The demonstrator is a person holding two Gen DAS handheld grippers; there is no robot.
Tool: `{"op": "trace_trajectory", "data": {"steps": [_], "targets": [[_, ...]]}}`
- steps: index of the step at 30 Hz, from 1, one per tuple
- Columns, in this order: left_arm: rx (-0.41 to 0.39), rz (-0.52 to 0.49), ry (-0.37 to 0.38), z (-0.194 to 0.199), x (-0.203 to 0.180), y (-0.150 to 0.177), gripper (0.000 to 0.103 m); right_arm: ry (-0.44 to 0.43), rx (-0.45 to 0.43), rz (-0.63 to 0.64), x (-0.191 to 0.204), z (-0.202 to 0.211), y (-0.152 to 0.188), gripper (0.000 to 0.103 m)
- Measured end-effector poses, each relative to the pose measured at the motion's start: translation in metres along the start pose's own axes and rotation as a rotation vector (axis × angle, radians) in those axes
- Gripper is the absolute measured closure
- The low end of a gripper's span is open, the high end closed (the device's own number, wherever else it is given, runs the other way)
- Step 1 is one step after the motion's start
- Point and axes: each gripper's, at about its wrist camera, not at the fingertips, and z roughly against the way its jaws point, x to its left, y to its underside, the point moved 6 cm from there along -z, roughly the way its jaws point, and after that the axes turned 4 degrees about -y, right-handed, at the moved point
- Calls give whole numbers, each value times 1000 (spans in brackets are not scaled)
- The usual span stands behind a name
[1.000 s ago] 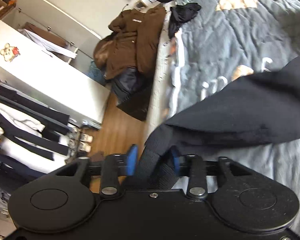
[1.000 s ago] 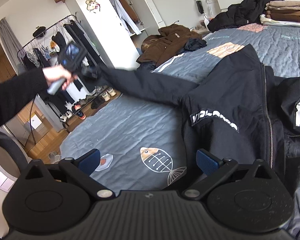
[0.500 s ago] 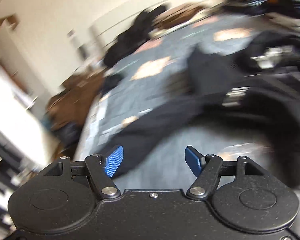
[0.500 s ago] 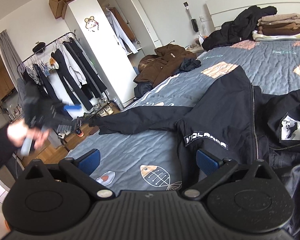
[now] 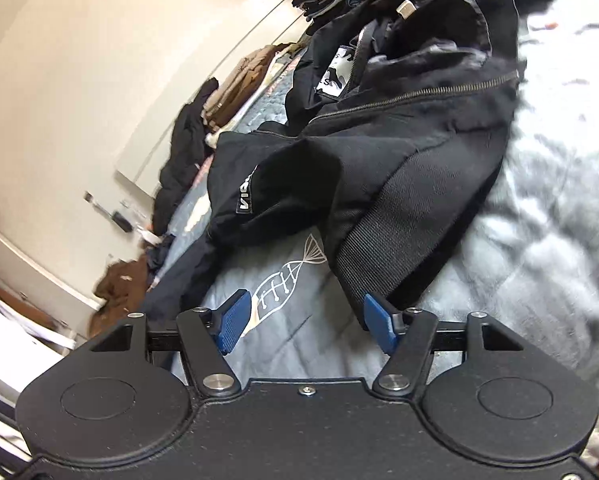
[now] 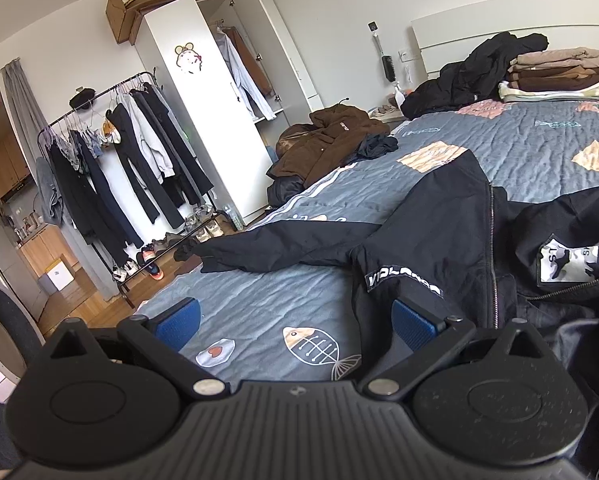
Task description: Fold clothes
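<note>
Left tongs (image 5: 305, 322) gape wide, empty, blue pads just short of the ribbed hem of the black zip-up jacket (image 5: 387, 152). Right tongs (image 6: 297, 322) gape too, holding nothing. The jacket sprawls on the grey quilted fish-print bed (image 6: 259, 300), one sleeve (image 6: 267, 250) stretched toward the bed's left edge.

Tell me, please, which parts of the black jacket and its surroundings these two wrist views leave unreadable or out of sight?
- Right wrist view: the black jacket runs off the right edge, so its far side is unseen.
- Right wrist view: the jacket's lower hem sits behind the right gripper.
- Left wrist view: the chest lettering is creased, only partly legible.
- Left wrist view: the bedspread at right is blurred.
- The left gripper shows only in its own view.
</note>
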Motion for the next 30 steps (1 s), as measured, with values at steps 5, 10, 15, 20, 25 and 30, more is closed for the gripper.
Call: {"op": "trace_trajectory", "data": {"steps": [5, 10, 15, 20, 25, 30], "targets": [[-11, -53, 20, -4, -22, -2, 41, -5, -11, -1, 3, 4, 0, 1], [-34, -72, -10, -15, -36, -4, 55, 4, 16, -1, 3, 0, 8, 1], [-46, -64, -17, -25, -43, -8, 87, 23, 64, 18, 4, -5, 21, 1], [-2, -92, -67, -36, -53, -8, 78, 30, 70, 11, 1, -4, 25, 1], [7, -81, -71, -42, -54, -10, 86, 31, 64, 6, 1, -4, 23, 1], [4, -74, -63, -22, -33, -12, 101, 33, 63, 12, 1, -4, 23, 1]]}}
